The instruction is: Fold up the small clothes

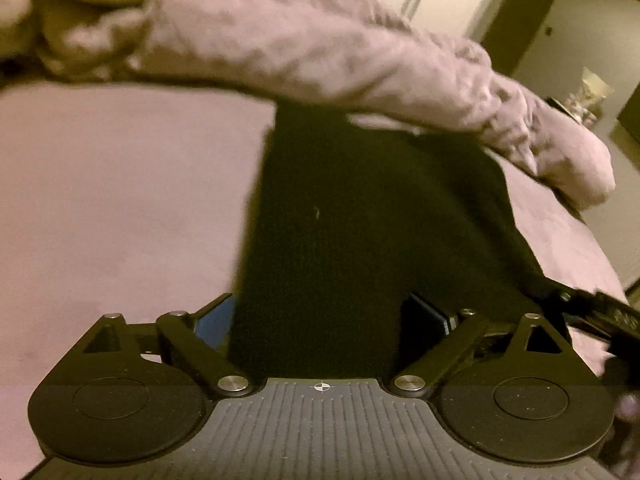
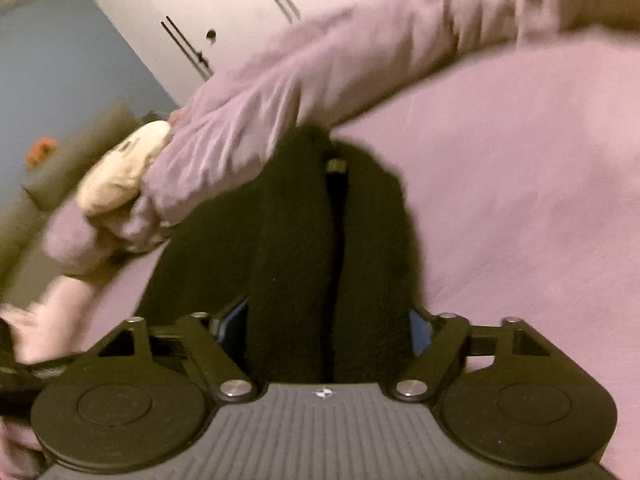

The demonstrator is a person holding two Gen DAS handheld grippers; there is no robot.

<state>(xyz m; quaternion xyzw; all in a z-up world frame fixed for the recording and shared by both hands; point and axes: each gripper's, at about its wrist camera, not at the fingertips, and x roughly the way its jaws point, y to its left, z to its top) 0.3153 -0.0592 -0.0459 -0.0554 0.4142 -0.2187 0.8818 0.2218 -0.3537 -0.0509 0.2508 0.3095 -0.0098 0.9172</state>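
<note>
A mauve sheet (image 2: 520, 184) covers the bed, a rumpled duvet (image 1: 304, 44) heaped along its far side, with white wardrobe doors (image 2: 224, 4) and a blue wall (image 2: 60, 64) behind in one view, a dim doorway (image 1: 592, 28) in the other.

The black garment (image 1: 360, 220) hides both tongs' fingertips, and motion blur smears the bunched blanket (image 2: 248, 128).

A garment (image 1: 360, 220) lies on the bed (image 1: 120, 200), its near end between the fingers of the left hand-held gripper (image 1: 320, 320) and likewise of the right hand-held gripper (image 2: 328, 328). Its far end runs under a duvet (image 1: 300, 48) bunched across the bed behind it. A pillow (image 2: 120, 172) sits at the duvet's end.
</note>
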